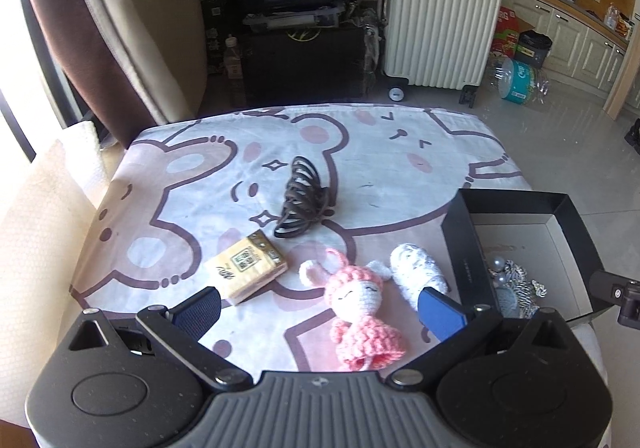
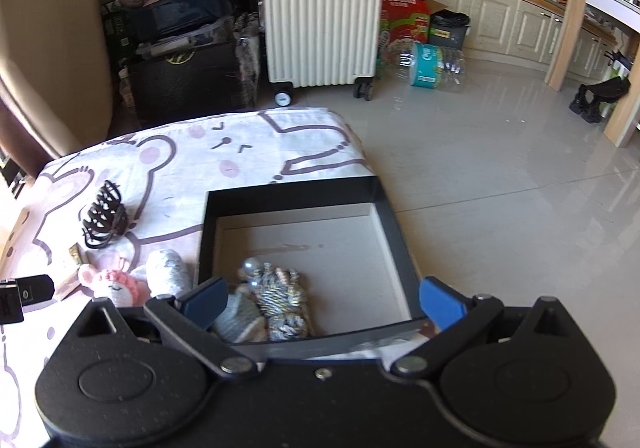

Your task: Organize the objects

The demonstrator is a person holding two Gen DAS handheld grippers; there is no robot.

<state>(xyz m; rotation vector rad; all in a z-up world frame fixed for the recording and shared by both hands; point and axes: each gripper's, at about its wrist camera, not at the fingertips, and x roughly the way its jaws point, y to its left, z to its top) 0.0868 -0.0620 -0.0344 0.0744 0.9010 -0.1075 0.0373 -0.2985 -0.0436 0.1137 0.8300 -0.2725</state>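
Left gripper [image 1: 320, 308] fingers spread wide, holding nothing; pink doll [image 1: 358, 312] lies on the table directly between them, long axis running roughly along the fingers, head away. Box [image 1: 460, 244] sits just right of the doll. Right gripper [image 2: 322, 304] also wide open and empty, hovering over the box's near wall. Left is nearer; judged next: close on doll

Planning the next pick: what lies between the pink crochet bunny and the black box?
In the left wrist view, a silvery white pouch lies on the blanket between the pink crochet bunny and the black box. Nothing else sits in that stretch.
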